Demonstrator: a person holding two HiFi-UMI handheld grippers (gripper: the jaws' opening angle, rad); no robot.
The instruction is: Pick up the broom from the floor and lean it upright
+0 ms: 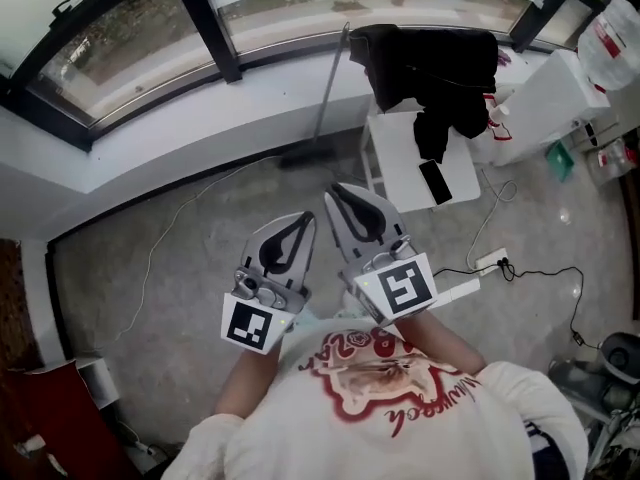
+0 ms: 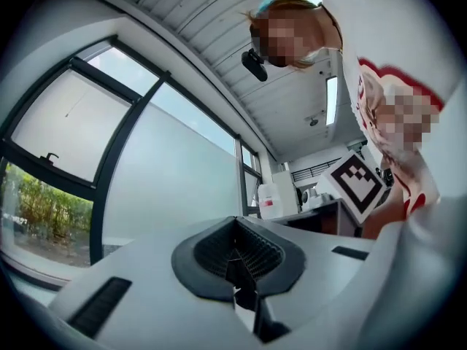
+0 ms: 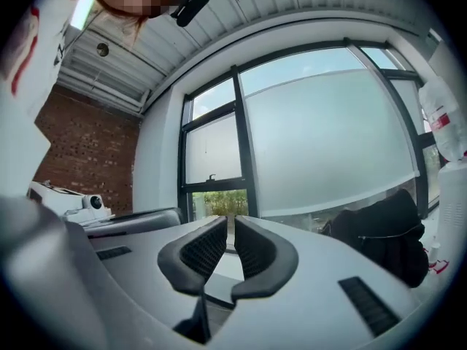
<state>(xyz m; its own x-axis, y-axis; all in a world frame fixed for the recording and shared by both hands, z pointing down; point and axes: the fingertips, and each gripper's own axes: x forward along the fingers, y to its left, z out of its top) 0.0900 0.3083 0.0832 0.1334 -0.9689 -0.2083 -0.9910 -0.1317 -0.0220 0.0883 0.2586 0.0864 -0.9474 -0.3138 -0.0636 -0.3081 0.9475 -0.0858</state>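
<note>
Closest to the lens, the person's white shirt with its red print fills the 6 o'clock edge of the head view. At 10 o'clock a dark-framed window curves above the grey floor. Just left of centre, the left gripper points toward 12 o'clock, its jaws pressed together with nothing between them. The broom stands at 12 o'clock, bristle head on the floor by the wall, handle leaning up against the white sill, well apart from both grippers. The right gripper, just beside the left, keeps a narrow slit between its pads and holds nothing. At 2 o'clock a white table carries a black garment and a dark phone. At 3 o'clock a power strip lies on the floor.
</note>
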